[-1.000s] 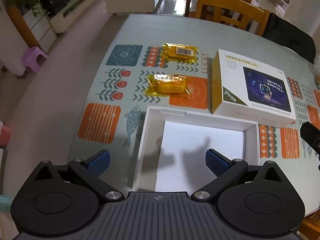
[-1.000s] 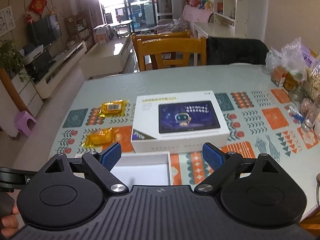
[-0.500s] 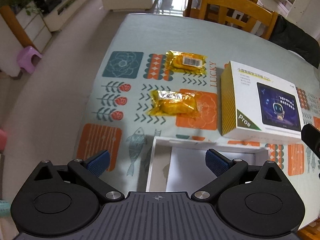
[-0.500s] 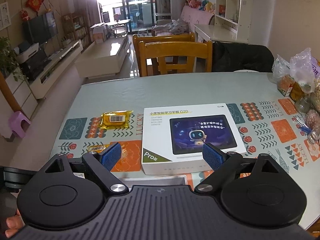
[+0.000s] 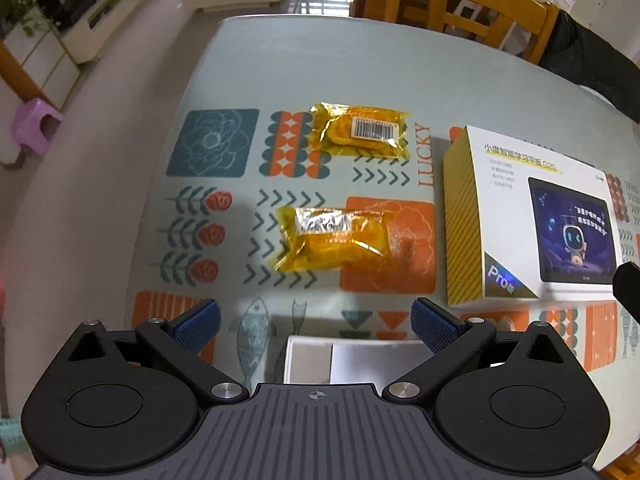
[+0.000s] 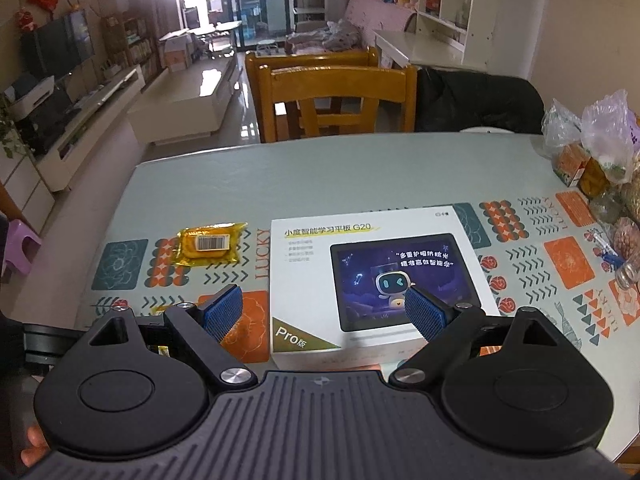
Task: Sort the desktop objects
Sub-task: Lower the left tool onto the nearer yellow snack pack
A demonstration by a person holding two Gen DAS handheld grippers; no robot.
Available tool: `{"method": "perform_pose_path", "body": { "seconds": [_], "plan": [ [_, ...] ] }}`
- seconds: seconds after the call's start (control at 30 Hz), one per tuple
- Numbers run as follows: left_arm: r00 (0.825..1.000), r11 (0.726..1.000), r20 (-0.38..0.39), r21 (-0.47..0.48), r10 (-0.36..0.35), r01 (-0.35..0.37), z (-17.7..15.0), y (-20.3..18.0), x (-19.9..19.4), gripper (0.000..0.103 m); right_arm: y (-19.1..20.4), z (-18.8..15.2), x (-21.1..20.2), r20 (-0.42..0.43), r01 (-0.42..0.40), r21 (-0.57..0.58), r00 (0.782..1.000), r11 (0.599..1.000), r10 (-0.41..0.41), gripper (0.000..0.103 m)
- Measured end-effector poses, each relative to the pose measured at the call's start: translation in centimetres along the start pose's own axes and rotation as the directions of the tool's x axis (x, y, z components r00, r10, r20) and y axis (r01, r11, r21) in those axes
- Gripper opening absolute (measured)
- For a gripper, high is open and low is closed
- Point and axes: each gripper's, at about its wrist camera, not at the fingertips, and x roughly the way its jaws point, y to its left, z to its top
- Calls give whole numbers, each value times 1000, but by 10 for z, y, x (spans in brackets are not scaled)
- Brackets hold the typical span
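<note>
Two yellow snack packs on the table [image 5: 248, 64]. One far pack [image 5: 361, 135] with a barcode on top. One near pack [image 5: 332, 238] with a shiny label, lying partly on an orange square of the cloth. Well apart from each other, both left of one big white tablet box [image 5: 532, 220]. One open white box [image 5: 308, 360] at the near edge, mostly hidden behind the left gripper [image 5: 316, 322]. Left gripper spread wide, holding nothing, hanging over the table just near of the near pack. Right gripper [image 6: 324, 312] also spread wide and empty, over the near edge of the tablet box. Two wooden chairs [image 6: 332, 100] at the far side. Several plastic bags of food [image 6: 596, 148] on the far right of the table. One purple stool [image 5: 34, 124] on the floor to the left.
</note>
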Motion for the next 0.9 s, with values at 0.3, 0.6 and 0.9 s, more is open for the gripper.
{"method": "perform_pose_path", "body": {
  "seconds": [0.3,0.6,0.9],
  "plan": [
    [1000,999,7,31,-30,30,22,-5,19,103,5,7,26,-38,2,2,999,1000,-2,103],
    [1000,999,-18,41,2,-1,44,-8,52,103,10,15,51,-76,5,5,997,1000,-4,103],
    [998,996,-61,85,24,-19,59,-18,88,103,13,17,75,-112,8,0,994,1000,-7,103]
  ]
}}
